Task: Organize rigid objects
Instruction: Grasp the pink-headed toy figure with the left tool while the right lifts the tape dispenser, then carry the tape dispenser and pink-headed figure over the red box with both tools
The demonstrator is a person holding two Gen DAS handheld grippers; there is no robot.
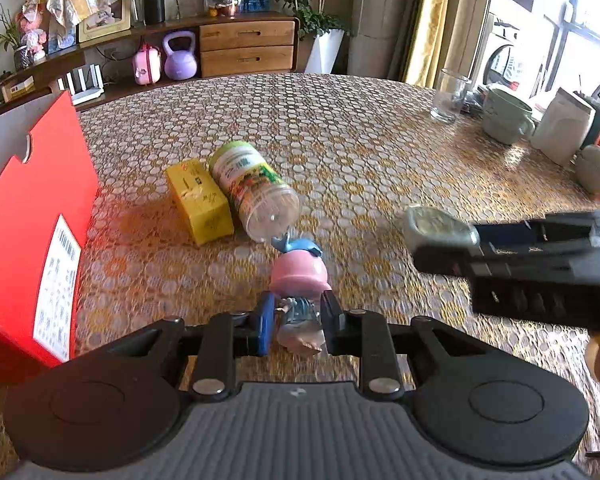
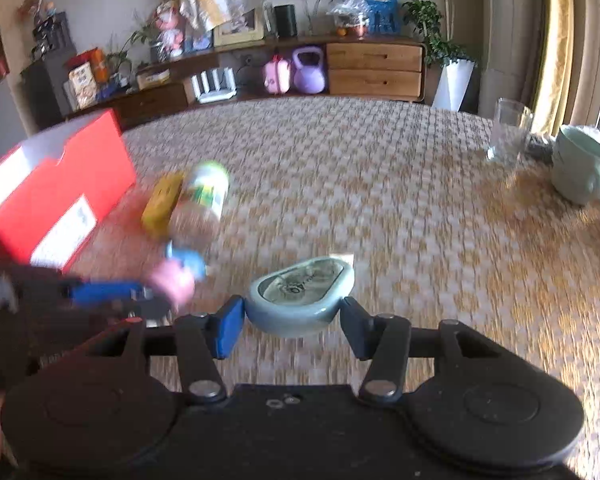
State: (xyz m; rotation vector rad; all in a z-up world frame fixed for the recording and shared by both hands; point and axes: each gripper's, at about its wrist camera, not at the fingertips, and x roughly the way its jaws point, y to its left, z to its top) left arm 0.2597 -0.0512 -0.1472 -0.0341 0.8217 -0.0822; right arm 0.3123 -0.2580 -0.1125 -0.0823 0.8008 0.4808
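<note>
Bare patterned desk (image 1: 340, 128) spans twelve to three o'clock. Left hand-held gripper (image 1: 298, 322) pinches pink-capped figurine (image 1: 299, 276); right hand-held gripper (image 2: 294, 320) clamps pale-blue oval ceramic dish (image 2: 300, 300).

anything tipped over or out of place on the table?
Yes. The clear green-capped bottle lies on its side against the yellow box, near the red box. The glass and mug at the far edge stand upright.
</note>
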